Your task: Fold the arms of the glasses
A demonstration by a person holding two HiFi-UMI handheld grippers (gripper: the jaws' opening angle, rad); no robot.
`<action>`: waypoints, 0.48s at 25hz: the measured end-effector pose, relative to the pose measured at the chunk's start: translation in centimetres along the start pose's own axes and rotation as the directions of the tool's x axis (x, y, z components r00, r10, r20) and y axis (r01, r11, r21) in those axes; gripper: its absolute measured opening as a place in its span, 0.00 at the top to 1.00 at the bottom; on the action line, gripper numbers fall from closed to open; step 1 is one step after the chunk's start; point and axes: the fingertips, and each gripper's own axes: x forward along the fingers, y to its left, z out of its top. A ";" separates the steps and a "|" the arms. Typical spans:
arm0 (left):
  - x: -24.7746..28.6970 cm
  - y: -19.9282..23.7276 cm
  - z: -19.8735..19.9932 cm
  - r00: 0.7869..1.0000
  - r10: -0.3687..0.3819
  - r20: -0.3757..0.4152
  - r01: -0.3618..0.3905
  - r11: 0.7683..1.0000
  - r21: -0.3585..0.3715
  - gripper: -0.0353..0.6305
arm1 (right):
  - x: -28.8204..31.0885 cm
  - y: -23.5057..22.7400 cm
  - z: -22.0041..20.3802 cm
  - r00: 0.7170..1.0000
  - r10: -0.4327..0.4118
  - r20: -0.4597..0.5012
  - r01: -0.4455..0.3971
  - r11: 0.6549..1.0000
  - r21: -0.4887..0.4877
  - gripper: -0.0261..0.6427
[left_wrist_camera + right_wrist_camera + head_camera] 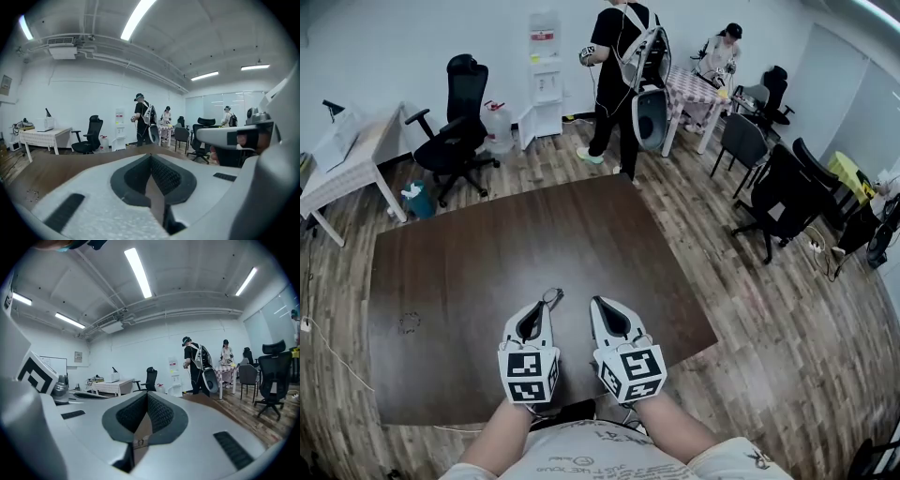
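In the head view the glasses (pixel 552 295) show only as a thin dark wire loop at the tip of my left gripper (pixel 546 303), which is shut on them above the near part of the brown table (pixel 487 253). My right gripper (pixel 598 303) hangs just to the right of it, jaws together, its tip apart from the loop. In the left gripper view the jaws (pixel 151 157) stand almost closed with a dark piece low in the slit. The right gripper view has its jaws (pixel 146 394) closed too; a small metal bit sits low in the gap, and I cannot tell what it is.
Beyond the table's far edge stand a black office chair (pixel 455 122), a water dispenser (pixel 546 75) and a person with a backpack rig (pixel 619 75). More black chairs (pixel 787 192) stand at the right. A white desk (pixel 347 159) is at the far left.
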 end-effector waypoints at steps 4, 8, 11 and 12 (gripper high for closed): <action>-3.8 -1.5 1.5 0.999 -0.002 0.037 0.001 1.000 0.027 0.92 | -2.2 1.7 0.8 1.000 0.008 0.028 -0.008 1.000 0.003 0.94; -7.5 -2.3 1.6 0.998 0.005 0.056 -0.007 0.999 0.046 0.92 | -4.5 3.7 0.6 0.999 0.017 0.032 -0.017 1.000 0.004 0.94; -9.4 -2.5 1.2 0.998 0.015 0.057 -0.018 0.999 0.050 0.92 | -5.8 4.8 0.1 1.000 0.011 0.027 -0.011 1.000 0.002 0.94; -9.9 -2.6 1.1 0.998 0.018 0.057 -0.021 0.999 0.049 0.92 | -6.1 5.1 0.0 1.000 0.013 0.027 -0.013 1.000 0.004 0.94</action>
